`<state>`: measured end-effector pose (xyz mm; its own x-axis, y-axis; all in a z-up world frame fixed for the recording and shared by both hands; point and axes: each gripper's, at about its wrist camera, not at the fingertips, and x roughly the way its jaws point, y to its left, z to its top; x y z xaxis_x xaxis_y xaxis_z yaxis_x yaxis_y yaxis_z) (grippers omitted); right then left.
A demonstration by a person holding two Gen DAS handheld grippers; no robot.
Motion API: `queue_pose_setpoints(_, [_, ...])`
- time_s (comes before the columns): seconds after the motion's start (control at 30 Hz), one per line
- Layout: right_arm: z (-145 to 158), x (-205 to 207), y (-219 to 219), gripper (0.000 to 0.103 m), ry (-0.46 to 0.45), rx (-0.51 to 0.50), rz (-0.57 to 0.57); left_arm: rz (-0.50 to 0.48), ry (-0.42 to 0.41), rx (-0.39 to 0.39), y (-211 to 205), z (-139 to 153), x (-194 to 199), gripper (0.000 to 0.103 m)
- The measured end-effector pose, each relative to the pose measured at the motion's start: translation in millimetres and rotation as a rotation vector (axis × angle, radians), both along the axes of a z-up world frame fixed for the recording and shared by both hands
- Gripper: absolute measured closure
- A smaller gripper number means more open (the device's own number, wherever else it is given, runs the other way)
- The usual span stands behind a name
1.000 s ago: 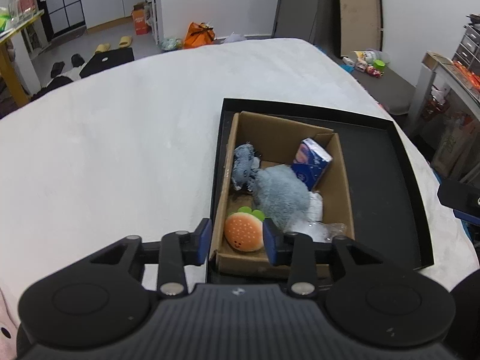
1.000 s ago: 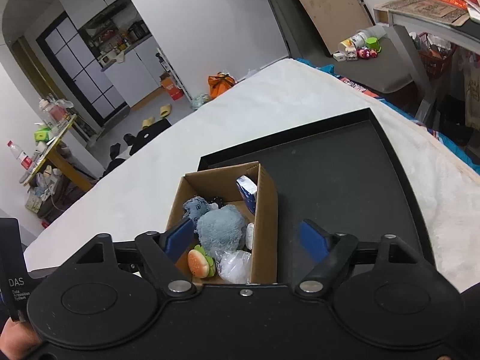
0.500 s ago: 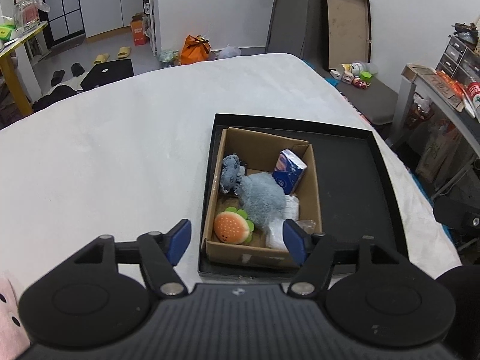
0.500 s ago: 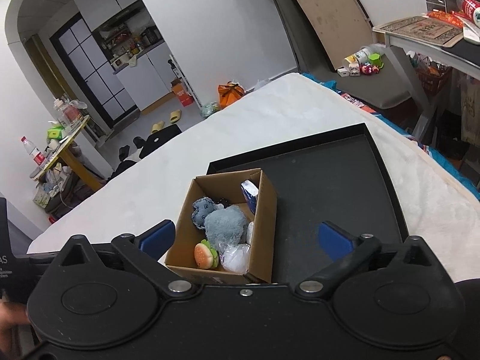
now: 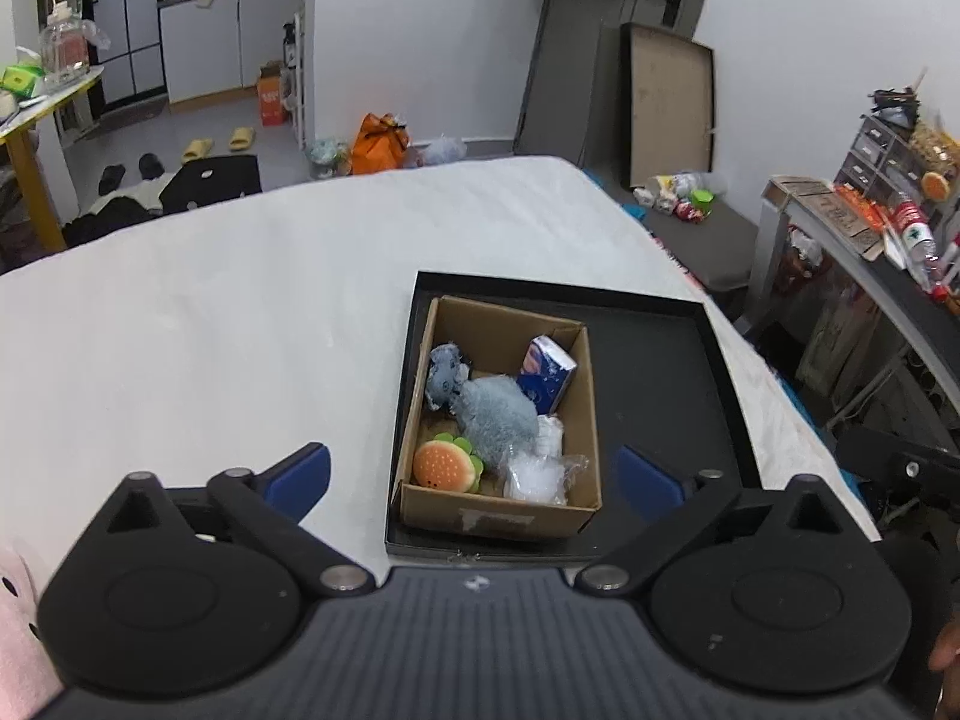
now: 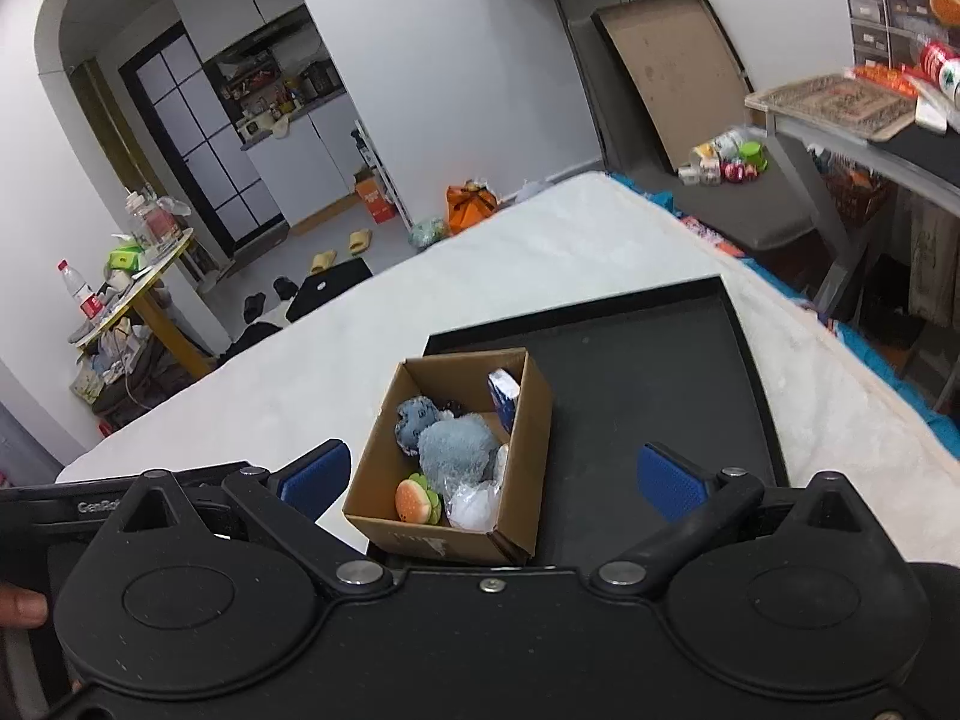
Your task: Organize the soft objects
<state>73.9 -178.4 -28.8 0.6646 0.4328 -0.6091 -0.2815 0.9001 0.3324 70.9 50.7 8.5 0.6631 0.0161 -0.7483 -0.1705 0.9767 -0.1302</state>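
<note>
A cardboard box [image 5: 583, 378] [image 6: 534, 420] stands at the left end of a black tray [image 5: 666, 372] [image 6: 648, 384] on a white bed. Inside lie a grey plush animal [image 5: 495, 411] [image 6: 456, 447], an orange burger plush [image 5: 443, 465] [image 6: 414, 499], a blue tissue pack [image 5: 545, 372] [image 6: 503, 396] and a clear plastic bag [image 5: 537, 471] [image 6: 477, 504]. My left gripper [image 5: 474, 477] is open and empty, above and short of the box. My right gripper [image 6: 492, 477] is open and empty, also back from the box.
The white bed cover [image 5: 210, 324] spreads left of the tray. A pink soft thing [image 5: 18, 618] shows at the lower left edge. A table [image 5: 870, 252] with clutter stands at the right. The floor beyond holds bags and slippers.
Both grippers have pulled back and up from the box. The left jaws, nearly closed around the burger plush, have opened wide; the burger plush lies in the box.
</note>
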Motion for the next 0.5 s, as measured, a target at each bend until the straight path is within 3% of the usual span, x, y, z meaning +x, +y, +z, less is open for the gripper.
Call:
queue_pose_setpoints(0.2, [13, -14, -2, 0.000, -0.028, -0.019, -0.015, -0.010, -0.033, 0.016, -3, 14, -19, 0.000])
queue_pose_setpoints(0.33, [19, -24, -1, 0.000, -0.045, -0.034, -0.001, -0.024, -0.043, -0.032, -2, 20, -31, 0.000])
queue_pose_setpoints(0.5, [26, -35, 0, 0.000, -0.060, -0.045, 0.011, -0.036, -0.054, -0.021, -6, 26, -44, 0.000])
